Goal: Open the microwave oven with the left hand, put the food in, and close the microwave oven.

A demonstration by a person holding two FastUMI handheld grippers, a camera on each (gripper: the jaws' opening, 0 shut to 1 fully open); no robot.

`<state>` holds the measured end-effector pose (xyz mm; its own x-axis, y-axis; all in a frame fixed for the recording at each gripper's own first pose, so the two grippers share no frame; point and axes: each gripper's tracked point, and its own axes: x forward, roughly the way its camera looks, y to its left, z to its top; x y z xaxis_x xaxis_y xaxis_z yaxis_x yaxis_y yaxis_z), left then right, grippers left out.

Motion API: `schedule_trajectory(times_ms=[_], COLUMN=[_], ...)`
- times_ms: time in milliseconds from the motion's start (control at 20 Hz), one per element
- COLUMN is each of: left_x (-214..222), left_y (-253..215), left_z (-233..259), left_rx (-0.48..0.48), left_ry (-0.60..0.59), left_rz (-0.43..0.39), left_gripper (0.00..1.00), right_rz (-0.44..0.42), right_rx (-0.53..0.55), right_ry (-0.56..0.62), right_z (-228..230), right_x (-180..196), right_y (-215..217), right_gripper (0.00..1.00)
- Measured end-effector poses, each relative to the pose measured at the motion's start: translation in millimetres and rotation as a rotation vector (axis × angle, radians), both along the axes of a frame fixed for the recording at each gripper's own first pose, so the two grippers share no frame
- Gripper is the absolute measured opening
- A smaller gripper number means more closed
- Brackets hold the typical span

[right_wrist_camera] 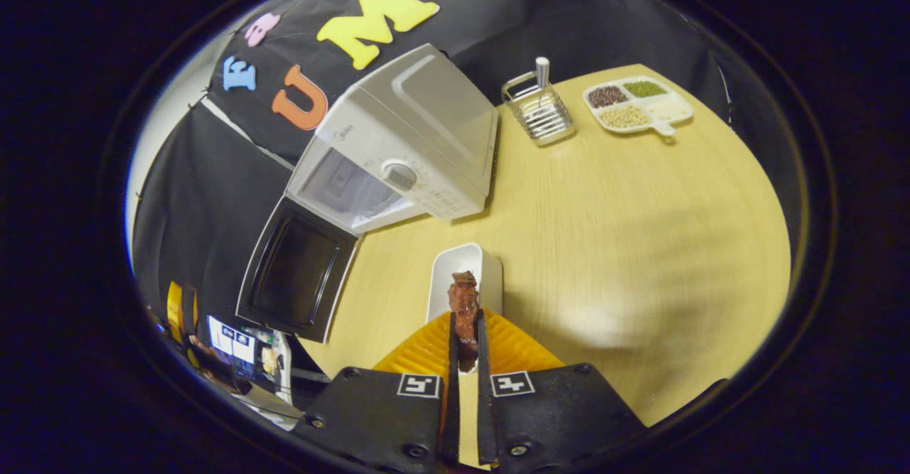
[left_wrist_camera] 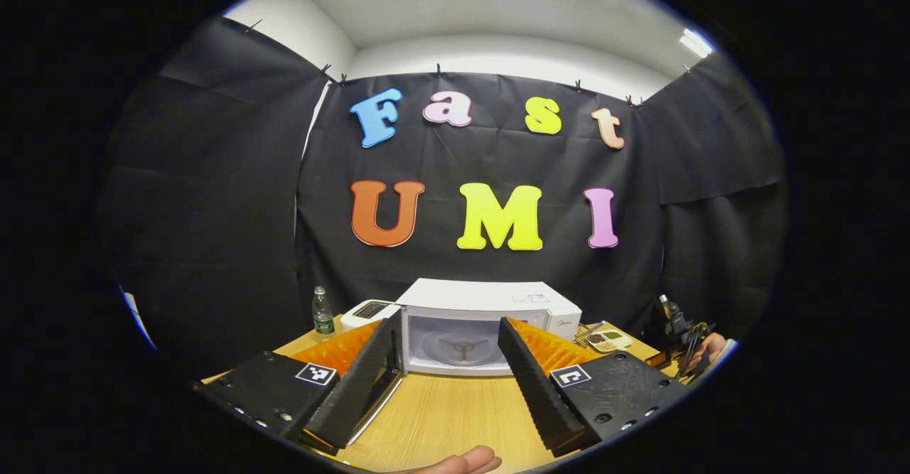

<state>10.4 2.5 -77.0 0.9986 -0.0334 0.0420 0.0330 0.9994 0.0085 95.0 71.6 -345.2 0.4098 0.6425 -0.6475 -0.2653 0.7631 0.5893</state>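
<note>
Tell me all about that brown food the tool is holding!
The brown food is a lumpy, reddish-brown chunk that looks like glazed meat. The right tool pinches its lower part between both fingers, so it stands upright. Its top pokes out over a white dish on the wooden table, near the open microwave.

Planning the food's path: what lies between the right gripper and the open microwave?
In the right gripper view, a white dish and bare table lie between the right gripper and microwave.

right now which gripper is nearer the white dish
Right. The right gripper, shut on the food, hangs just above the white dish; the left gripper faces the open microwave.
</note>
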Motion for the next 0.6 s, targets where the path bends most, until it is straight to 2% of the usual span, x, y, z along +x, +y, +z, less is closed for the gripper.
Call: schedule_trajectory(times_ms=[250,400,600], left_x=[-3,-1,-6], left_y=[5,13,21], left_z=[-13,-26,-43], left_rx=[-0.011,-0.003,0.013], left_ry=[0.015,0.038,0.064], left_rz=[-0.019,-0.031,-0.039], left_gripper=[0.94,0.93,0.93], right_rz=[-0.044,-0.077,-0.191], right_rx=[-0.210,-0.297,-0.363], right_ry=[-0.255,-0.394,-0.553], right_z=[42,70,99], right_x=[-18,-25,-26], right_y=[-1,11,32], right_gripper=[0.13,0.13,0.13])
